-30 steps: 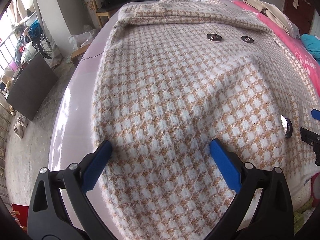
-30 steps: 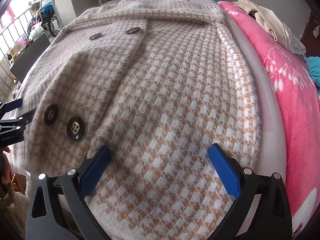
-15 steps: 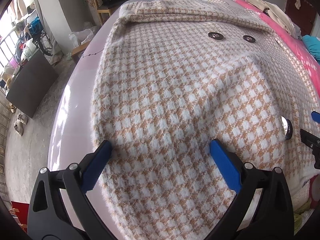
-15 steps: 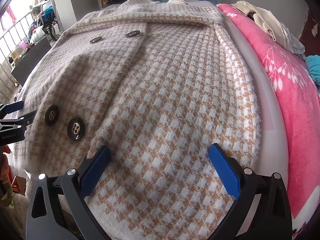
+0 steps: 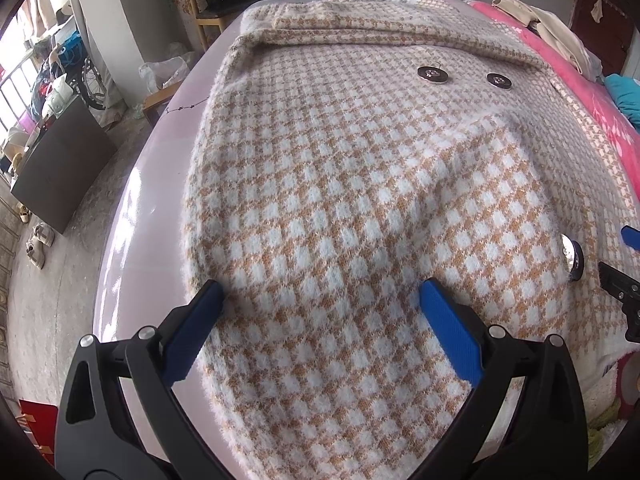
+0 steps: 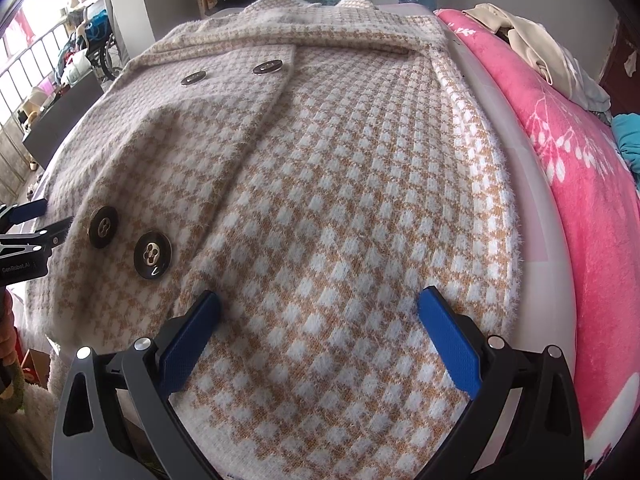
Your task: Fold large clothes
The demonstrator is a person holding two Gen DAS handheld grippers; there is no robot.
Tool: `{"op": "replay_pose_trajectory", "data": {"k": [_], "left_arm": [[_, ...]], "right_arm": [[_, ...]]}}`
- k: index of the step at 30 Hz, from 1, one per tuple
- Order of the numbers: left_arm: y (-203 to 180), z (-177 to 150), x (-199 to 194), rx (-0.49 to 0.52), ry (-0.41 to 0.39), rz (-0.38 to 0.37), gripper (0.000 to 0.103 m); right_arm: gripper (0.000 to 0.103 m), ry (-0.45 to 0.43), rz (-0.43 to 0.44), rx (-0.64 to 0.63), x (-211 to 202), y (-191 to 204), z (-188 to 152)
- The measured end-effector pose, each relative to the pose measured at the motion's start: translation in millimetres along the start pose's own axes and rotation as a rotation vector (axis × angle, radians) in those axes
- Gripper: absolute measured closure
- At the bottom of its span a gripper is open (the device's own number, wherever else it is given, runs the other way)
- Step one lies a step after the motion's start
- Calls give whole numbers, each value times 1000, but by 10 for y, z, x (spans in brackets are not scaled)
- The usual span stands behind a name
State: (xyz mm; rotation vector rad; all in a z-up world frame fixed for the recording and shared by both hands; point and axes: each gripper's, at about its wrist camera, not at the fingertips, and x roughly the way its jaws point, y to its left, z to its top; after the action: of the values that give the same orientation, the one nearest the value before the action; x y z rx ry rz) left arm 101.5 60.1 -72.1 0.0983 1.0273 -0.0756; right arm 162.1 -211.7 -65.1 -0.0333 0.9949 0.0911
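Almost nothing has moved since a second ago: both views have only crept a little closer over the coat's near hem. My left gripper [image 5: 320,312] hangs over the left half of the houndstooth coat [image 5: 360,200], fingers spread wide and holding nothing. My right gripper [image 6: 320,312] hovers the same way over the right half, fingers released, with two dark buttons [image 6: 152,254] just to its left. The coat lies spread, front up, across a pale lilac table [image 5: 132,216], its hem nearest me and its collar at the far end. A pink blanket [image 6: 580,200] lies beside the table on the right. I judge the risk is this: the fabric is thick and fuzzy, so a shallow pinch could catch only the top layer, or slip, leaving a crooked fold.
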Motion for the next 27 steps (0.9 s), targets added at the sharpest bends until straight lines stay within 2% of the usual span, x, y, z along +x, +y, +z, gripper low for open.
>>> {"op": "replay_pose_trajectory", "data": {"k": [4,9,16,17,19,22,27], "left_arm": [[30,-3,-80,1,-16,-25,7],[216,-80,-373,-42,-105,-72,7],[501,-404,-582,-105,-124,-137,9],[520,-447,-578,-113,-122,-152,12],[526,-510,-538,-121,-100,-171,26],[515,-566,-444,-143,-60,-179,38],[614,-632,-396,-208,-37,-195,49]], "right_arm": [[6,3,4,-2,-4,-7,0],[6,7,16,-11,-1,-18,6],[6,-42,50,-56,-51,-36,-65],[6,-42,65,-52,-70,-58,-69],[6,-39,101,-24,-129,-132,-81],[6,-33,131,10,-262,-256,-136],[6,-20,157,92,-486,-520,-349]]}}
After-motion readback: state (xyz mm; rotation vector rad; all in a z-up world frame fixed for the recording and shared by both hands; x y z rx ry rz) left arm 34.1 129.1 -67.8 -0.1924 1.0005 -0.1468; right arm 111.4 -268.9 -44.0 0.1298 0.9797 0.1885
